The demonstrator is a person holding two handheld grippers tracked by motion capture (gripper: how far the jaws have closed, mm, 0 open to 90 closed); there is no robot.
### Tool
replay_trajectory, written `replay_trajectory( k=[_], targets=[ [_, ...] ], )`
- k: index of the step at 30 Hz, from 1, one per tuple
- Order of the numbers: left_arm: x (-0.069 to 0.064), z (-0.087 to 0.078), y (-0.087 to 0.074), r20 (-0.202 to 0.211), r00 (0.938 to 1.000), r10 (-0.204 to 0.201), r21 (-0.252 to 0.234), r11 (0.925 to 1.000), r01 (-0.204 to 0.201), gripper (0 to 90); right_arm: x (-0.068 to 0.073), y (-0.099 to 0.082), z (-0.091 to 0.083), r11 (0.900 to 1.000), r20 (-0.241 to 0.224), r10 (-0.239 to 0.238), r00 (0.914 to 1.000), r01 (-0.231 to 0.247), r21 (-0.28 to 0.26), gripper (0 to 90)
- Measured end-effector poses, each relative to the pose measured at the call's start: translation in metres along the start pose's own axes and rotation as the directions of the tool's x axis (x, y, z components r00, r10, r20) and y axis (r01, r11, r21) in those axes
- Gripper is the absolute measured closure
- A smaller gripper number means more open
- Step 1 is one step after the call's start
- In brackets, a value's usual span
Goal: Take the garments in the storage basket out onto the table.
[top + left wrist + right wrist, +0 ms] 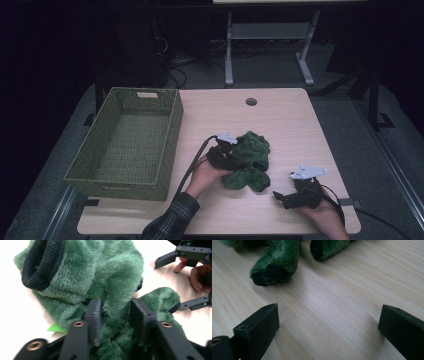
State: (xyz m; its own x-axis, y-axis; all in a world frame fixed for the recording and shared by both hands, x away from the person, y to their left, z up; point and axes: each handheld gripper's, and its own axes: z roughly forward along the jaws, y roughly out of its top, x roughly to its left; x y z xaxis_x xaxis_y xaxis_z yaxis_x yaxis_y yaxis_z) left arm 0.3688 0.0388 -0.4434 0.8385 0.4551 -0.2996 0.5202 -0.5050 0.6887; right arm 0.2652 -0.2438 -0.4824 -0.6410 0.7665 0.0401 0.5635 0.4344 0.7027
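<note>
A green fleece garment (251, 159) with black knitted cuffs lies crumpled on the light wooden table (285, 120), right of centre. My left gripper (234, 159) is pushed into the garment's left side. In the left gripper view the fleece (100, 272) bulges up between the jaws of the left gripper (115, 315), which stand apart without squeezing it. A small bright green tag (56, 328) peeks out beneath. My right gripper (280, 198) rests near the front right edge, open wide over bare wood (328, 317), with two cuffed ends of the garment (279, 257) just beyond its tips.
A green woven basket (172, 135) stands empty at the table's left side. A round cable hole (251, 101) sits near the far edge. Behind the table are desk legs and cables on a dark floor.
</note>
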Motion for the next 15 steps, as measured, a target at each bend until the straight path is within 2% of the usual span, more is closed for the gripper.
replay_trajectory(
  k=[5,8,15],
  targets=[
    [-0.008,-0.010,0.004,0.007,0.9997,0.025,-0.003,0.9997,-0.025,51.5,0.000,0.000,0.000,1.0000,0.000,0.000,1.0000,0.000,0.000,3.0],
    [-0.018,-0.020,0.008,0.026,0.9985,0.048,-0.011,0.9988,-0.048,48.4,0.000,0.000,0.000,1.0000,0.000,0.000,1.0000,0.000,0.000,3.0],
    [-0.030,-0.039,0.007,0.037,0.9975,0.060,-0.046,0.9972,-0.059,47.6,0.000,0.000,0.000,1.0000,0.001,0.001,1.0000,-0.001,-0.001,3.0]
  ],
)
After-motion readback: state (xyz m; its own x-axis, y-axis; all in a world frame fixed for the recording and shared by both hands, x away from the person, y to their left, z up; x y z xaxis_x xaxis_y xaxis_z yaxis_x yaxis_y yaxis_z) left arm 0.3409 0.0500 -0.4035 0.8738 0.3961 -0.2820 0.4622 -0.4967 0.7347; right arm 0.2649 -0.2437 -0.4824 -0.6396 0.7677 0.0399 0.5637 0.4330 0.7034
